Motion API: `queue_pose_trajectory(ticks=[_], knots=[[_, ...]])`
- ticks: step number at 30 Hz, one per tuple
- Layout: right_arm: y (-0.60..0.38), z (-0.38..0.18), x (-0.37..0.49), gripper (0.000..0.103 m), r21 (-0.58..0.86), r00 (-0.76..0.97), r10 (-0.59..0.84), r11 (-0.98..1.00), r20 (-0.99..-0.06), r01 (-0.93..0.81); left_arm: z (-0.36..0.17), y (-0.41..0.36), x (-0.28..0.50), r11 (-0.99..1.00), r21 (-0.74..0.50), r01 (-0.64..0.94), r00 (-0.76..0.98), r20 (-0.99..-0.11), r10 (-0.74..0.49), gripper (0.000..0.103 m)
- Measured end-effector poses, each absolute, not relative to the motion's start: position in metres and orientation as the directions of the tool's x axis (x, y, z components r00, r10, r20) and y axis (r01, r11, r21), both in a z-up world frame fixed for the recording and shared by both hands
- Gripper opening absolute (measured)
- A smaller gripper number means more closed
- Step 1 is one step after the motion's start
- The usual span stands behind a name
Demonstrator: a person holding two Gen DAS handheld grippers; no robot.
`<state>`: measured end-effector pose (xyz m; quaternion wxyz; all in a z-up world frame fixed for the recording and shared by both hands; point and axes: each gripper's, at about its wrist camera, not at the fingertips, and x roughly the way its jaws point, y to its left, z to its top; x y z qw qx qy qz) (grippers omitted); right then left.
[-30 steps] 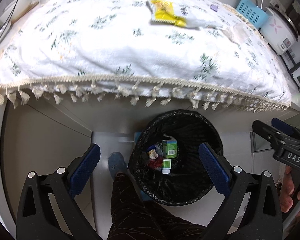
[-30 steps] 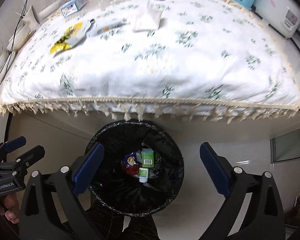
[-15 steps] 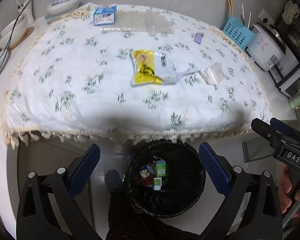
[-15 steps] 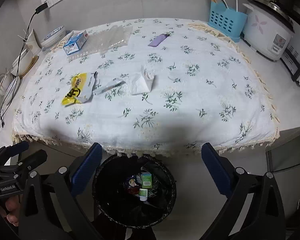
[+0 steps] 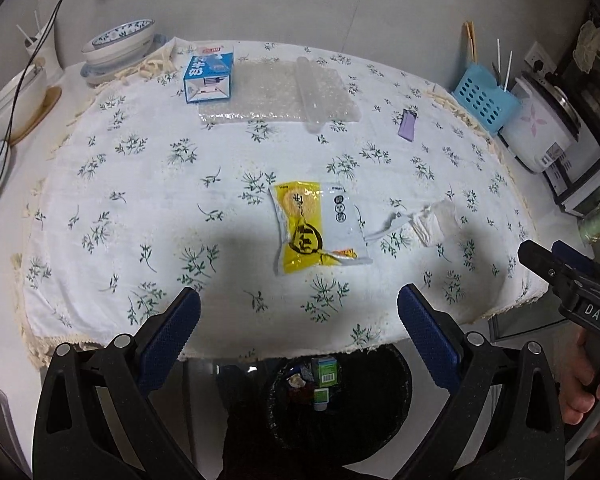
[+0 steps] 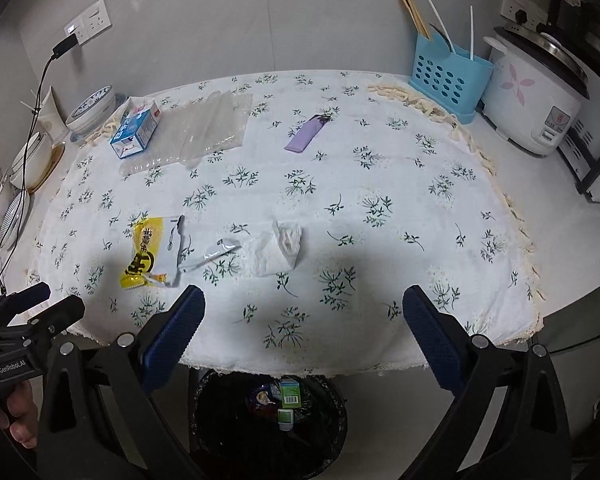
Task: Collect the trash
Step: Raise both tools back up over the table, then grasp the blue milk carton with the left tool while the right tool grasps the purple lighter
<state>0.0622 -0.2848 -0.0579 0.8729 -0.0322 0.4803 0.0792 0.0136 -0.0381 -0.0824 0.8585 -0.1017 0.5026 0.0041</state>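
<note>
A yellow and white snack wrapper point(image 5: 316, 228) point(image 6: 152, 252) lies on the flowered tablecloth, with a torn silver strip point(image 6: 212, 256) and a crumpled white tissue point(image 5: 432, 220) point(image 6: 278, 246) to its right. A black-lined trash bin point(image 5: 340, 396) point(image 6: 272, 420) with small cartons in it stands on the floor under the table's near edge. My left gripper point(image 5: 298, 320) is open and empty above the near edge, in front of the wrapper. My right gripper point(image 6: 302, 320) is open and empty above the near edge, in front of the tissue.
A blue milk carton point(image 5: 208, 78) and a clear plastic sheet point(image 5: 280, 96) lie at the back. A purple lighter point(image 6: 308, 134) lies at mid-back. A blue utensil basket point(image 6: 450, 80) and a rice cooker point(image 6: 536, 96) stand at the right. Bowls point(image 5: 120, 46) stand at the back left.
Both grippers have risen and tilted up from over the trash bin to above the table's near edge. The table top now fills both views. Both stay open and empty.
</note>
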Motion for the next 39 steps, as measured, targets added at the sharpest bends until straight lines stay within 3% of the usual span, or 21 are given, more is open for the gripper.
queue_pose_trajectory(ticks=[24, 39], knots=[[-0.250, -0.076, 0.197, 0.095, 0.011, 0.476, 0.068, 0.993, -0.877, -0.122, -0.088, 0.053, 0.175, 0.981, -0.115, -0.159, 0.494, -0.869, -0.022, 0.097], [-0.274, -0.118, 0.304, 0.082, 0.042, 0.352, 0.039, 0.999, -0.935, 0.002, -0.112, 0.106, 0.270, 0.962, -0.129, -0.243, 0.440, -0.898, -0.009, 0.097]])
